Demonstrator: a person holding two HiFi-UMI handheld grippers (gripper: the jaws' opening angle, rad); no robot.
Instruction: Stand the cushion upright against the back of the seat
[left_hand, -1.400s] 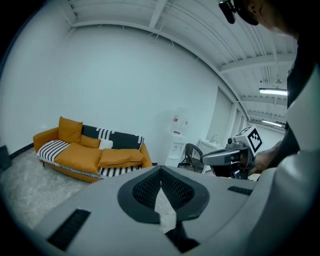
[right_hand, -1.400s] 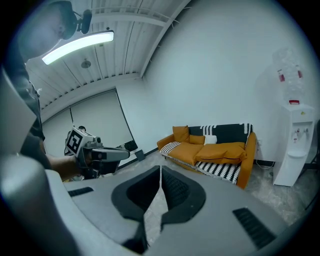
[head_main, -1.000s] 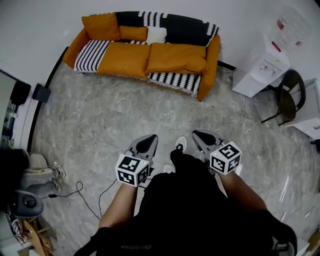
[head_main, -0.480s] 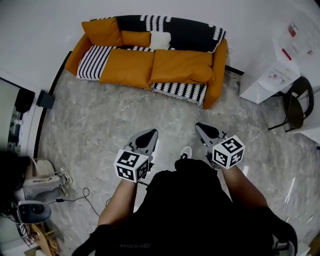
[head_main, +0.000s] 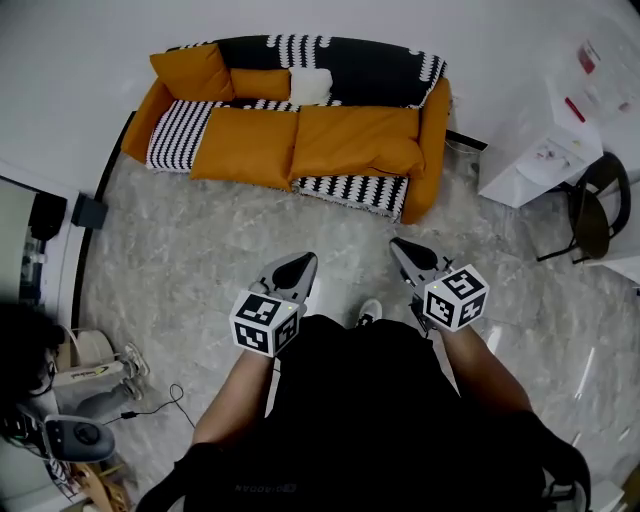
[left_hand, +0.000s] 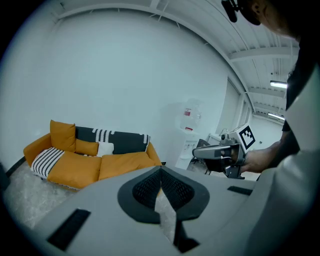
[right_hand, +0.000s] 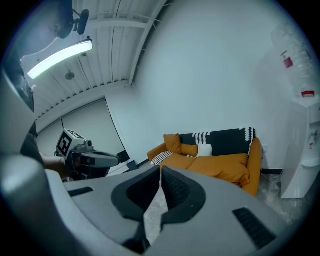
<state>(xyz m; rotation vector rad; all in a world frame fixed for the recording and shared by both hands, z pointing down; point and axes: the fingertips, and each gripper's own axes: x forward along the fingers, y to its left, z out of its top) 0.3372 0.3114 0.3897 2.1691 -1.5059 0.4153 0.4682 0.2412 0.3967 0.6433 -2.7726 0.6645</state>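
Note:
An orange sofa (head_main: 355, 140) with black-and-white striped throws stands against the far wall. A big orange cushion (head_main: 190, 70) leans in its left corner. Beside it, a small orange cushion (head_main: 260, 83) and a white cushion (head_main: 311, 86) rest against the backrest. My left gripper (head_main: 303, 262) and right gripper (head_main: 397, 245) hover over the marble floor, well short of the sofa, both shut and empty. In the left gripper view my jaws (left_hand: 160, 170) point at the sofa (left_hand: 90, 160). The right gripper view shows the same from the other side: gripper (right_hand: 160, 169), sofa (right_hand: 215, 160).
A white water dispenser (head_main: 535, 140) and a black chair (head_main: 590, 205) stand at the right. At the left are a black box (head_main: 88, 212) by the wall, shoes (head_main: 100, 368) and a cable (head_main: 165, 405) on the floor. Grey marble floor lies between me and the sofa.
Both grippers have moved forward over the floor toward the sofa as the person walks. Their jaws stay shut and empty.

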